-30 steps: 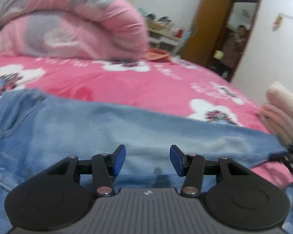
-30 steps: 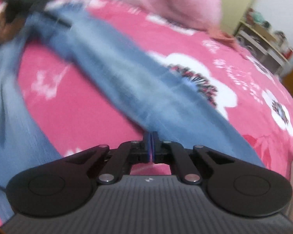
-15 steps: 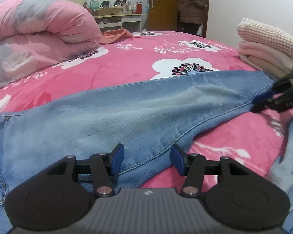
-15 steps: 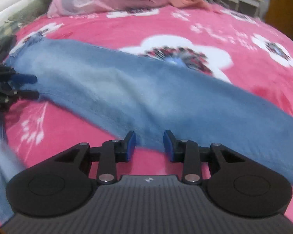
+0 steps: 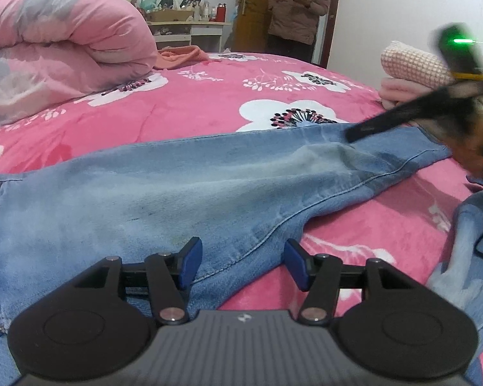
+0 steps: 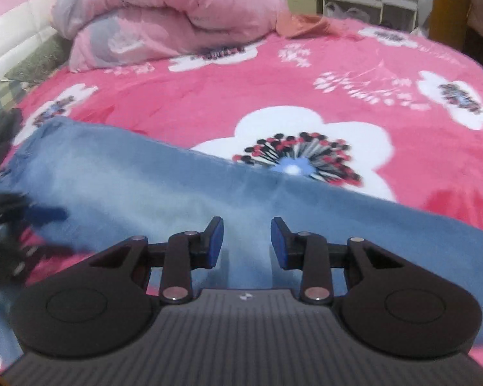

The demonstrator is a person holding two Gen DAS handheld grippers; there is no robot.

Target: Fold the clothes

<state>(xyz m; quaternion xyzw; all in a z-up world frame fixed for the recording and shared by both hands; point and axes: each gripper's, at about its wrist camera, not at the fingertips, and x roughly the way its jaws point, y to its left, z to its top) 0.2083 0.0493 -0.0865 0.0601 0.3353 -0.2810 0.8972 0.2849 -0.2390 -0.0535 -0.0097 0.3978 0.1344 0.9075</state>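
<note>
Surface: a bed under a bright pink bedspread (image 5: 209,109) printed with large white flowers; it fills both views. A white padded headboard (image 6: 13,45) shows at the left edge of the right wrist view.

Room: white walls, a brown wooden door (image 5: 251,9), and a white shelf unit (image 5: 190,29) crowded with small bottles and boxes, too small to identify. One person in a brown padded jacket (image 5: 296,3) stands in the doorway holding a phone.

Count:
- Rolled pink-and-grey duvet (image 5: 54,41): one, at the head of the bed.
- Orange-pink cloth (image 5: 180,56): one, just beside the duvet.
- Stack of folded pale pink and cream items (image 5: 409,74): one stack at the right edge; the number of layers is unclear.
- Jeans (image 5: 177,199): one pair, light blue denim, lying flat across the bedspread. One leg runs out to the right, hem end near the folded stack; the other leg lies bunched at the lower right.

Tools:
- Left gripper (image 5: 241,265): jaws have just been opening; they stand apart over the inseam edge of the jeans and grip nothing.
- Right gripper (image 6: 247,243): jaws parted over the denim leg, nothing clamped. In the left wrist view it appears blurred at the far hem, a green light lit on it.
</note>
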